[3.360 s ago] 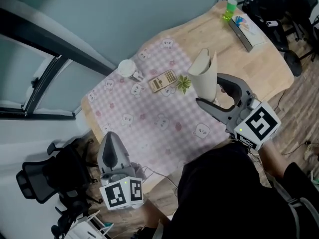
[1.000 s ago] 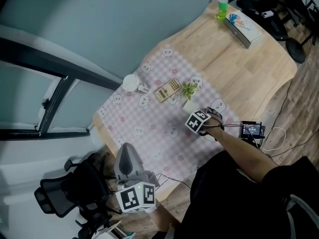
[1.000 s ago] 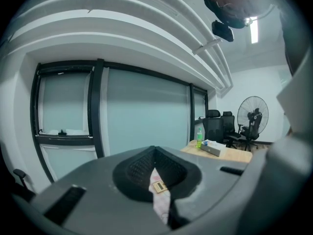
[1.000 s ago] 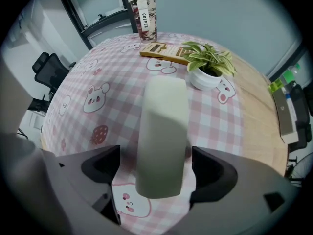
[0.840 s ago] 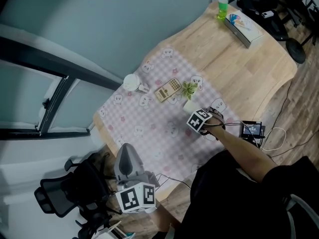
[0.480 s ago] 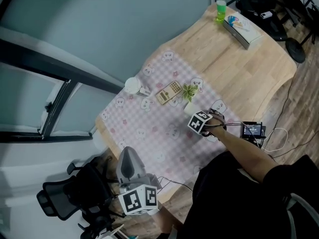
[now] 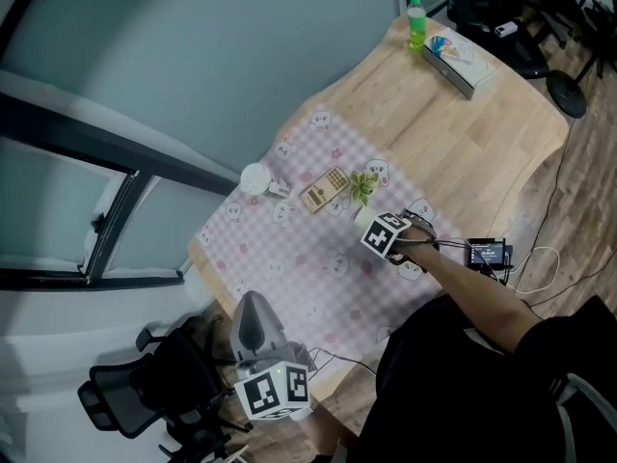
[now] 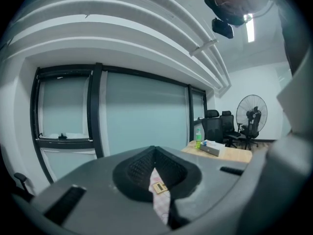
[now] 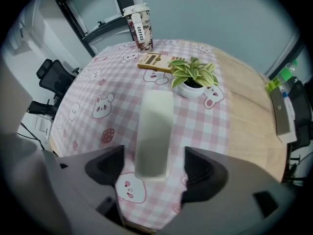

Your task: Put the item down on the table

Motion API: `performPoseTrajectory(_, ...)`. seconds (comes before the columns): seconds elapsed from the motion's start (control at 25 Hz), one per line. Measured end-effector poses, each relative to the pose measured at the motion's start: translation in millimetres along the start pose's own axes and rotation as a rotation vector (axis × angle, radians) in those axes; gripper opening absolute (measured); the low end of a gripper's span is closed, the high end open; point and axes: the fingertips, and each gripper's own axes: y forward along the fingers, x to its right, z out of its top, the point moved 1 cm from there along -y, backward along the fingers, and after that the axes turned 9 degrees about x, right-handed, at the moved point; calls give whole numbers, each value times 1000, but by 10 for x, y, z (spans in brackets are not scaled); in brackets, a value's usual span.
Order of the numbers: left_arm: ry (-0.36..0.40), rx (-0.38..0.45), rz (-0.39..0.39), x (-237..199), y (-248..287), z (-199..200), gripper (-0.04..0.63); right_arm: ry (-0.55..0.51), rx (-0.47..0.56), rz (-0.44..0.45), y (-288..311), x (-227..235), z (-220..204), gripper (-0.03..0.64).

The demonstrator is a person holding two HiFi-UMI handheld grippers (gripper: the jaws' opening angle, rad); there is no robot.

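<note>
Pale cream oblong item point(image 9: 155, 126) (blurred) between right gripper point(image 9: 154, 166) fingers, spread clear; left gripper point(image 8: 155, 168) fingers clenched, empty.

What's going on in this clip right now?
A person works two handheld grippers at a wooden table. The right gripper has its jaws apart on either side of a pale cream item. The item appears to rest on the pink checked cloth, just short of a small potted plant. The left gripper is shut with nothing in it, held away from the cloth and pointing into the room.
</note>
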Motion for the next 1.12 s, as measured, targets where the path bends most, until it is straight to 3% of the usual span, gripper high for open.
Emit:
performPoseTrajectory(0.08, -1, 3, -5, 15, 3, 14, -2, -15, 23, -51, -70, 66, 47, 14)
performPoseTrajectory(0.76, -16, 19, -8, 21, -67, 57, -2, 14, 67, -21, -170, 8, 134, 12)
performPoseTrajectory(0.96, -16, 18, -10, 40, -58, 67, -2, 19, 221, 2, -442, -49, 382, 12)
performPoseTrajectory(1.12, -17, 15, -6, 25, -63, 82, -2, 29, 452, 47, -962, -135, 801, 14)
